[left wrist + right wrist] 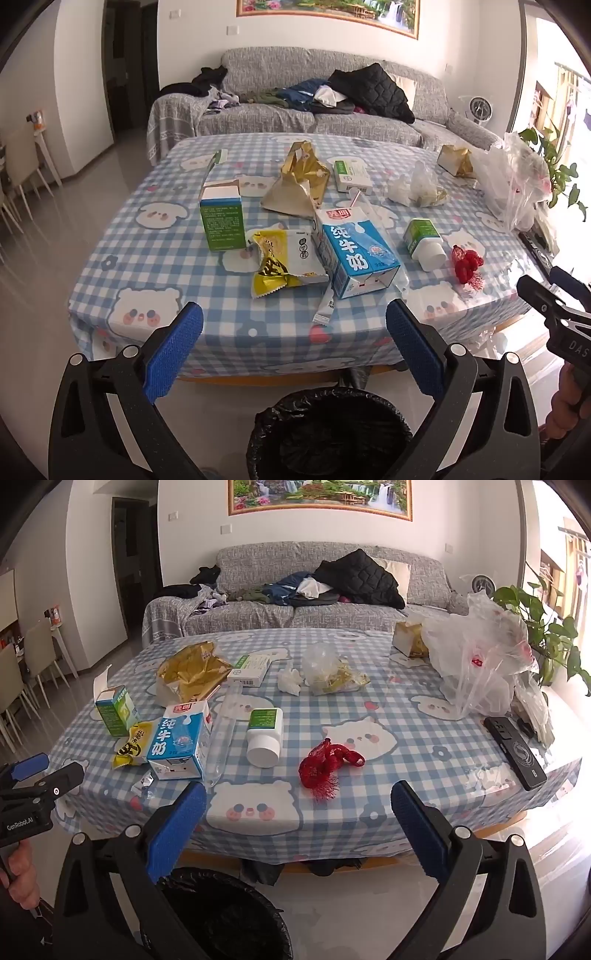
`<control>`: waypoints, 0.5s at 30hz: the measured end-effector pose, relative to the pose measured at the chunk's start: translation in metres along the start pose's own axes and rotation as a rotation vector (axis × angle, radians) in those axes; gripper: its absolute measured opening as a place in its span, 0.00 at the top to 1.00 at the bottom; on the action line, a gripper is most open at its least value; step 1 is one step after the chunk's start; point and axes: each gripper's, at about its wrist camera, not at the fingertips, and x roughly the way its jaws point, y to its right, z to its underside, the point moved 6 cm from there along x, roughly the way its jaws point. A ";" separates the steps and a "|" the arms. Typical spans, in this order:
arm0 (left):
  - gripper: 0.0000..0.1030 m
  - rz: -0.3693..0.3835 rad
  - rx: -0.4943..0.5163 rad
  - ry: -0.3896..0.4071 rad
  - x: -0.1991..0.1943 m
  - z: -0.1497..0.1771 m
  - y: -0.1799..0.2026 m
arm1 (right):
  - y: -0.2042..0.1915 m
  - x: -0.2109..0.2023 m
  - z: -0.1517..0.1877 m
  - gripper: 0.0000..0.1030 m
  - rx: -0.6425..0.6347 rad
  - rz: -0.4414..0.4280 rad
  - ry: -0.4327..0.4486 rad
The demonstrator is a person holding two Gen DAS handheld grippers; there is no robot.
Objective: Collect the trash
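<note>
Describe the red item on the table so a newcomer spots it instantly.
Start at the checked tablecloth and go to its near edge, right of the lying white bottle. The red mesh net lies crumpled there alone, the only red, frayed, netted thing among cartons and wrappers.

Grey sofa (317,114) heaped with clothes under a framed painting (319,494), white walls.
</note>
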 end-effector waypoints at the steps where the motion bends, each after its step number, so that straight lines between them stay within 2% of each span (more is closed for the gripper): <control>1: 0.06 0.002 -0.004 -0.003 0.000 0.000 -0.001 | 0.000 0.000 0.000 0.07 -0.002 0.003 -0.001; 5: 0.06 -0.006 -0.004 -0.011 0.004 0.000 -0.005 | -0.003 0.000 0.001 0.07 -0.001 -0.002 -0.005; 6: 0.06 -0.018 0.001 0.009 0.000 0.002 -0.001 | -0.004 0.000 0.001 0.07 -0.001 -0.004 -0.006; 15: 0.06 -0.009 -0.005 -0.003 -0.003 0.001 0.002 | 0.005 0.002 0.004 0.07 0.002 -0.005 -0.007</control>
